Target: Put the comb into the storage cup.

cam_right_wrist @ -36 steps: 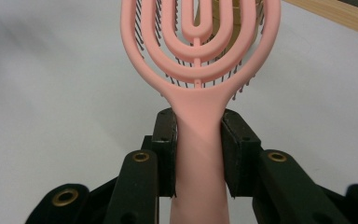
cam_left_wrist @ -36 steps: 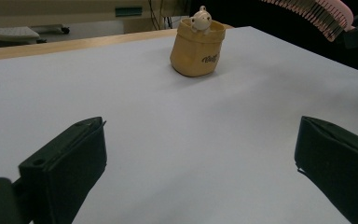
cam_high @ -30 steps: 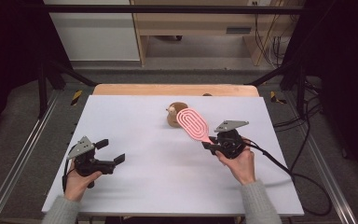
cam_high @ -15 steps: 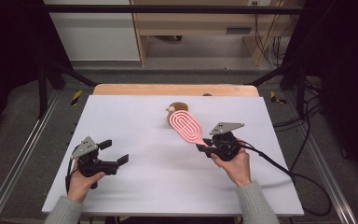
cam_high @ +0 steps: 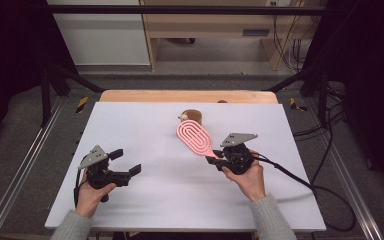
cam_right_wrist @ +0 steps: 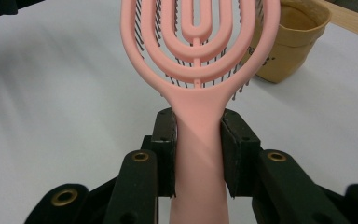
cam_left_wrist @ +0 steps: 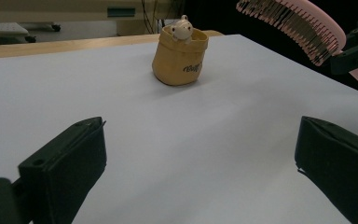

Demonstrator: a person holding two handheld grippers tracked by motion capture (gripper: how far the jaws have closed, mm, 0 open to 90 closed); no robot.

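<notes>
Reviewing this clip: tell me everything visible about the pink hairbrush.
The pink hairbrush looks like moulded plastic: an oval head of open concentric loops with dark bristles on its underside and a flat handle. The right gripper clamps the handle between its two black jaws. The brush is held off the white table, head pointing away from the person and tilted up, bristles facing down. Its head hangs near the small tan pot without touching it.
</notes>
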